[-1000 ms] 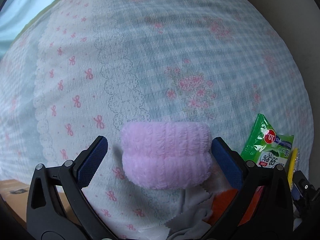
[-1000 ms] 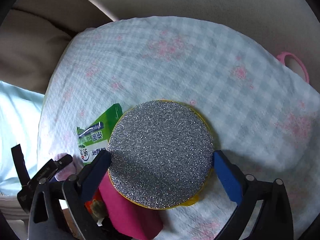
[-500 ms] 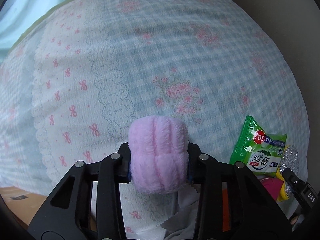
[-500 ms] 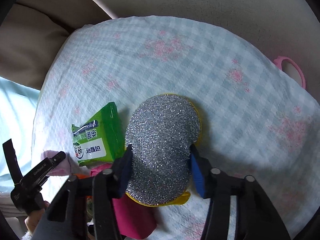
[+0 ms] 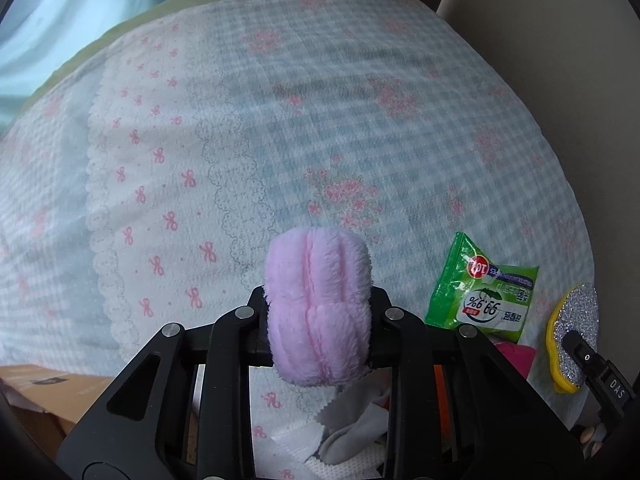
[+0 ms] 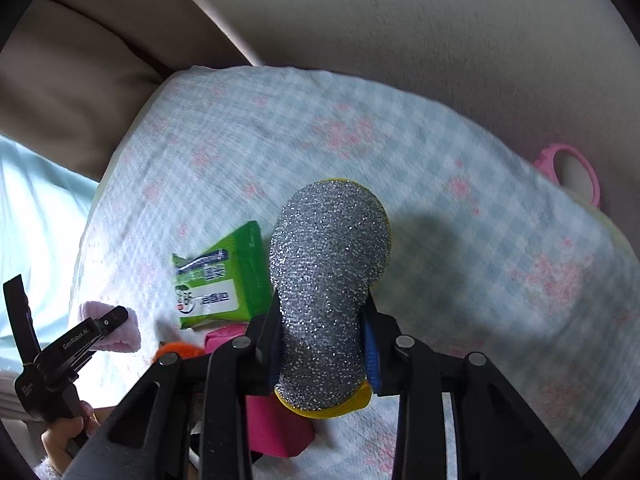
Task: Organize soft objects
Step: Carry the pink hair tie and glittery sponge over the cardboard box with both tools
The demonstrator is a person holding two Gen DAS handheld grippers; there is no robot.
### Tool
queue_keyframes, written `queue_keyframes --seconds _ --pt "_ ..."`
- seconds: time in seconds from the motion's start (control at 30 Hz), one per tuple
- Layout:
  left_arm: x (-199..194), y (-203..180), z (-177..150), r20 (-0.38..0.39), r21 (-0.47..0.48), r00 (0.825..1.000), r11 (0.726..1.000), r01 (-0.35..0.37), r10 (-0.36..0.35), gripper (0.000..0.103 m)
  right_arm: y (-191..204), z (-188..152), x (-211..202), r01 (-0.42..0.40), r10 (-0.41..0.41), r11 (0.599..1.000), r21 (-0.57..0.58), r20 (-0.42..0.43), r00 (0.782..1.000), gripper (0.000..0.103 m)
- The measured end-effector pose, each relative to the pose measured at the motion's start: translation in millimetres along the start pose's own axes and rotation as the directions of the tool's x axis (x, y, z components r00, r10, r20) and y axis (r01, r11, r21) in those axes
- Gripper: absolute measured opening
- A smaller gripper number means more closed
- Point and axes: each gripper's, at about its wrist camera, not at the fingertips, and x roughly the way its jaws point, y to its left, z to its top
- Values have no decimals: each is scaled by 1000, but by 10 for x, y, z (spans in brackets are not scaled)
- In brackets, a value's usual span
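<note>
My left gripper (image 5: 318,320) is shut on a fluffy pink rolled cloth (image 5: 318,304) and holds it above the checked floral blanket (image 5: 320,120). My right gripper (image 6: 324,344) is shut on a round silver glitter sponge with a yellow back (image 6: 326,280), squeezed and lifted off the blanket (image 6: 460,280). The sponge (image 5: 576,328) and right gripper tip also show at the right edge of the left wrist view. The left gripper with the pink cloth (image 6: 124,330) shows at the left of the right wrist view.
A green wet-wipe packet (image 5: 486,298) lies on the blanket between the grippers, also in the right wrist view (image 6: 222,280). A magenta cloth (image 6: 276,428), an orange item (image 6: 176,350) and white cloths (image 5: 348,436) lie below. A pink ring (image 6: 572,172) sits by the beige sofa back (image 6: 400,20).
Both grippers went from open around their objects to shut on them. The pink cloth and the sponge were squeezed and lifted off the blanket.
</note>
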Motion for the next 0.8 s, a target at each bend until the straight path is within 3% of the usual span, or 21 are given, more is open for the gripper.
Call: queue_keyframes --seconds 0.23,0.47,0.63,0.8 --pt "-558 -31 -56 54 -18 998 1000 11 -10 24 322 37 -568 8 2 987 -158 63 998 30" --pt "-1407 55 -223 125 -49 992 999 6 0 24 797 13 -1263 -19 55 943 -334 99 994 30" --pt "-2048 277 -461 174 -138 984 990 1 23 25 1266 -183 -1687 -58 110 871 -488 79 991 30" --pt "-2625 685 -813 210 -239 975 971 -19 71 25 1783 -582 -1965 -111 164 774 -624 29 986 30"
